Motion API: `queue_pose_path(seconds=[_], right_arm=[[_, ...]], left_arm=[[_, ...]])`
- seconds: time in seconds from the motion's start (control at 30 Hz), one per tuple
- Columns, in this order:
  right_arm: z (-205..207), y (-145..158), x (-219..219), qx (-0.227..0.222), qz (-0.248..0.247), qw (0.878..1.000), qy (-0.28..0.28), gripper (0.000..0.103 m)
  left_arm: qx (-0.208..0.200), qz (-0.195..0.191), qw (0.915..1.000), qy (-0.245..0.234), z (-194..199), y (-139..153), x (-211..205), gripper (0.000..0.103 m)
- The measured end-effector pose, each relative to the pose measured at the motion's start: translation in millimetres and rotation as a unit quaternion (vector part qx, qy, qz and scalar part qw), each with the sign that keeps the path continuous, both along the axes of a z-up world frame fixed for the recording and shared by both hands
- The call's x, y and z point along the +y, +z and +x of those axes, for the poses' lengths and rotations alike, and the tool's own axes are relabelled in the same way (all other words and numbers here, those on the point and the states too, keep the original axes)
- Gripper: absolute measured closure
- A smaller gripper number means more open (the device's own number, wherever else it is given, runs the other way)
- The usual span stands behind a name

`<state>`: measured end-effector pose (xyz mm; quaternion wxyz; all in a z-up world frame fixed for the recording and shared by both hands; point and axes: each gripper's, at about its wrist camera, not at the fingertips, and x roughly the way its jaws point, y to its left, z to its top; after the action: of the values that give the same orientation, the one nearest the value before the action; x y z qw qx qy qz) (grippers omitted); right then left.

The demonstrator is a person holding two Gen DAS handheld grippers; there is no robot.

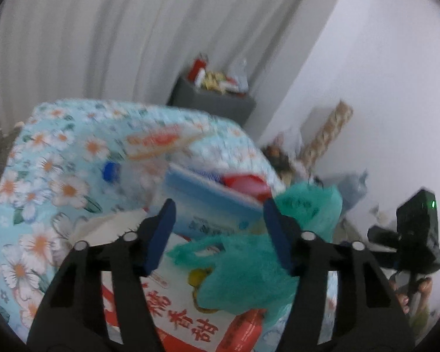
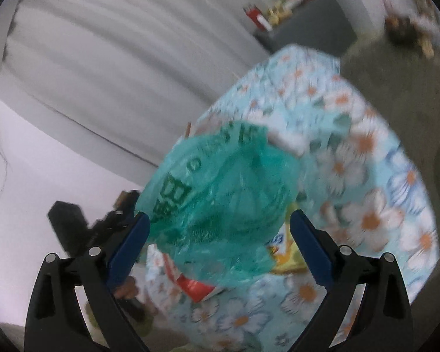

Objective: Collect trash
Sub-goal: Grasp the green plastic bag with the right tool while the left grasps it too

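Trash covers the flowered tabletop — nearest, a red-and-white printed packet lies under the left tongs, whose blue pads stand apart, touching nothing. A green plastic bag lies between them and stretches right. The right tongs are spread too, the green bag bulging between the pads without being gripped. Farther off sit a blue-white box and a blue bottle cap — beyond, a grey bin.

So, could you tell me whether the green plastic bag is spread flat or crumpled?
Crumpled: the green plastic bag bunches in folds on the table's trash.
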<state>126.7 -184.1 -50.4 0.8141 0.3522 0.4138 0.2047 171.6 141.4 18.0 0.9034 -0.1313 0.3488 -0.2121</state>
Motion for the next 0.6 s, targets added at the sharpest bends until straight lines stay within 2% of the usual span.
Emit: queue_pose_path(seconds=[0.1, 0.2, 0.37, 0.6], right_arm=[[5, -11, 4, 0.020, 0.029, 0.999, 0.005, 0.009], [9, -21, 6, 0.036, 0.051, 0.998, 0.003, 0.009], [11, -34, 12, 0.063, 0.065, 0.996, 0.008, 0.009], [-1, -30, 14, 0.041, 0.077, 0.996, 0.034, 0.007]], left_arm=[[0.011, 0.035, 0.9984, -0.043, -9, -7, -22, 0.055], [0.015, 0.041, 0.9963, -0.074, -24, -10, -34, 0.055], [0.031, 0.051, 0.9932, -0.099, -41, -18, -49, 0.055], [0.047, 0.049, 0.9907, -0.118, -53, -25, -61, 0.055]])
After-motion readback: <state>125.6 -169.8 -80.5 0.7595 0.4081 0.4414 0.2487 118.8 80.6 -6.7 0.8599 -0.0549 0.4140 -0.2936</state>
